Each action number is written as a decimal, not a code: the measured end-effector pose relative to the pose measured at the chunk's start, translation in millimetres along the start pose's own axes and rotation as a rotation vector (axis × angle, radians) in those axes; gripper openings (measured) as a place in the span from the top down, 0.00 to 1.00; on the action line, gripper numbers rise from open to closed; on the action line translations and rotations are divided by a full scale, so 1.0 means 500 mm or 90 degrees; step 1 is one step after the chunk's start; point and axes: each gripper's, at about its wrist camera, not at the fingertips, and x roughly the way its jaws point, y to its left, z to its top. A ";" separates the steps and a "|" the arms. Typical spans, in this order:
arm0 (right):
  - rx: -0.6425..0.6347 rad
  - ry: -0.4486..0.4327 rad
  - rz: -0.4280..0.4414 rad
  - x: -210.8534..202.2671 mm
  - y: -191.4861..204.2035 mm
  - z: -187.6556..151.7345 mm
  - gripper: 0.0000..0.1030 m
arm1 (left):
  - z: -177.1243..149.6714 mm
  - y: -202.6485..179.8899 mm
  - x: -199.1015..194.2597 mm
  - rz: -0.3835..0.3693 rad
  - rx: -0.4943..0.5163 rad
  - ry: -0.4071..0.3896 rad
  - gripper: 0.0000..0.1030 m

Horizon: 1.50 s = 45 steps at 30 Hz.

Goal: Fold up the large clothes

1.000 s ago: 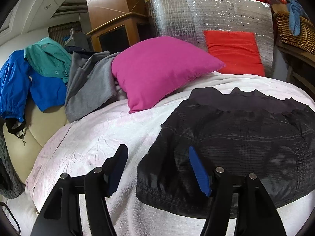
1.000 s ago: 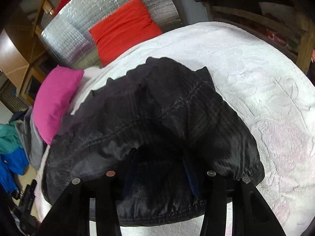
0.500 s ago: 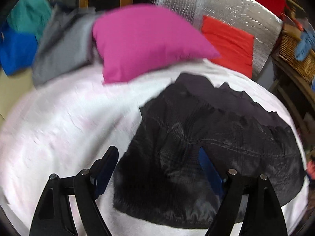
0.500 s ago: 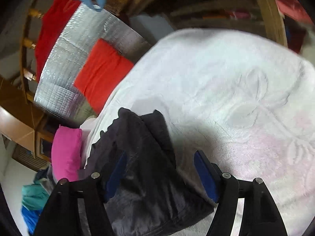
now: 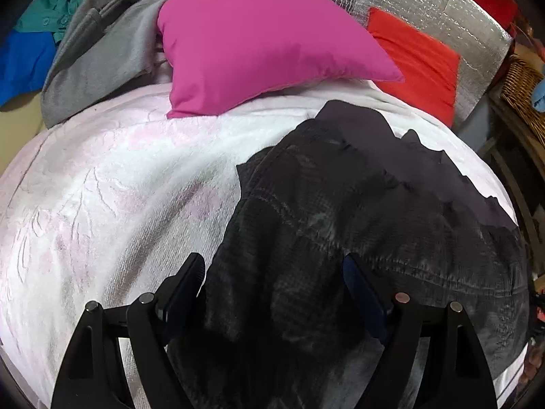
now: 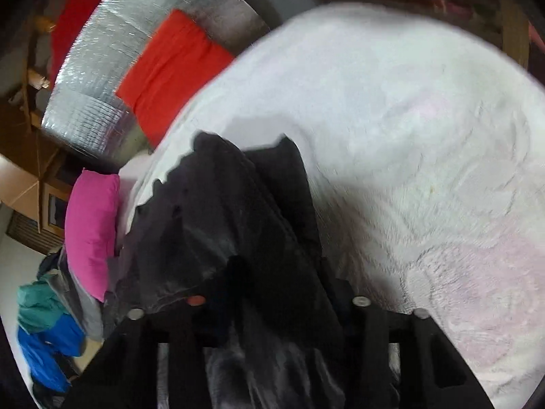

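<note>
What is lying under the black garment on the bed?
The black garment lies directly on the white and pale pink blanket, which shows on all sides of it. Whether anything else sits beneath the garment cannot be seen, since the dark fabric covers that patch.

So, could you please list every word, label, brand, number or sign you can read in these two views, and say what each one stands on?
None: no readable text shows in either view.
The black garment shows no tag or print.
The pink pillow, the red cushion and the white blanket are plain.
The grey, teal and blue clothes show only buttons and folds.
The right wrist view is too blurred to settle small print.
</note>
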 end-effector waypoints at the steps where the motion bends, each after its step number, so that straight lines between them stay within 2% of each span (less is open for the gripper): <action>1: -0.026 -0.018 -0.005 -0.010 0.014 -0.006 0.59 | -0.001 -0.004 -0.001 0.008 0.005 -0.002 0.19; 2: -0.037 -0.019 -0.015 -0.011 0.016 -0.005 0.59 | -0.003 -0.011 0.002 0.026 0.017 0.001 0.19; 4: -0.053 0.016 -0.063 0.019 0.015 -0.013 0.59 | -0.008 -0.017 0.015 0.047 0.025 0.014 0.19; 6: -0.024 0.034 -0.056 0.031 -0.001 -0.014 0.55 | -0.010 -0.022 0.016 0.059 0.027 0.011 0.19; 9: 0.007 0.017 -0.037 0.004 -0.010 -0.006 0.52 | -0.012 -0.036 -0.005 0.084 0.044 -0.007 0.19; 11: 0.029 -0.026 -0.023 -0.035 -0.015 -0.005 0.47 | -0.016 -0.043 -0.032 0.107 0.052 -0.038 0.19; 13: 0.028 -0.081 -0.019 -0.078 -0.015 -0.005 0.42 | -0.024 -0.055 -0.075 0.121 0.065 -0.096 0.19; 15: 0.002 -0.157 -0.024 -0.133 -0.001 -0.011 0.36 | -0.042 -0.074 -0.128 0.131 0.089 -0.163 0.19; 17: -0.033 -0.201 -0.007 -0.169 0.023 -0.039 0.36 | -0.069 -0.096 -0.166 0.131 0.112 -0.203 0.19; 20: -0.090 -0.209 0.029 -0.189 0.065 -0.078 0.36 | -0.117 -0.133 -0.203 0.093 0.140 -0.219 0.18; 22: -0.137 -0.184 0.036 -0.191 0.093 -0.115 0.36 | -0.141 -0.160 -0.210 0.075 0.164 -0.216 0.18; 25: -0.175 -0.113 0.029 -0.148 0.132 -0.162 0.39 | -0.172 -0.201 -0.191 0.065 0.217 -0.185 0.18; 28: -0.195 -0.023 -0.014 -0.076 0.150 -0.184 0.46 | -0.182 -0.220 -0.152 0.063 0.228 -0.129 0.18; 30: -0.199 0.021 -0.060 -0.031 0.144 -0.192 0.49 | -0.181 -0.214 -0.110 0.050 0.212 -0.062 0.17; 31: -0.200 0.027 -0.067 -0.024 0.144 -0.188 0.49 | -0.179 -0.209 -0.088 0.046 0.204 -0.028 0.17; 33: -0.193 0.019 -0.061 -0.028 0.147 -0.181 0.50 | -0.174 -0.201 -0.080 0.037 0.185 -0.017 0.15; 37: -0.176 -0.008 -0.008 -0.063 0.149 -0.171 0.50 | -0.162 -0.206 -0.112 0.039 0.189 -0.051 0.15; 39: -0.183 -0.030 0.015 -0.074 0.158 -0.170 0.49 | -0.157 -0.202 -0.136 0.019 0.178 -0.075 0.15; 41: -0.192 -0.010 0.020 -0.060 0.167 -0.171 0.47 | -0.153 -0.205 -0.152 0.007 0.177 -0.094 0.15; 43: -0.180 0.040 0.007 -0.034 0.172 -0.179 0.45 | -0.155 -0.214 -0.135 0.023 0.190 -0.079 0.14; 45: -0.158 0.049 0.019 -0.033 0.161 -0.177 0.45 | -0.166 -0.214 -0.097 0.052 0.204 -0.016 0.14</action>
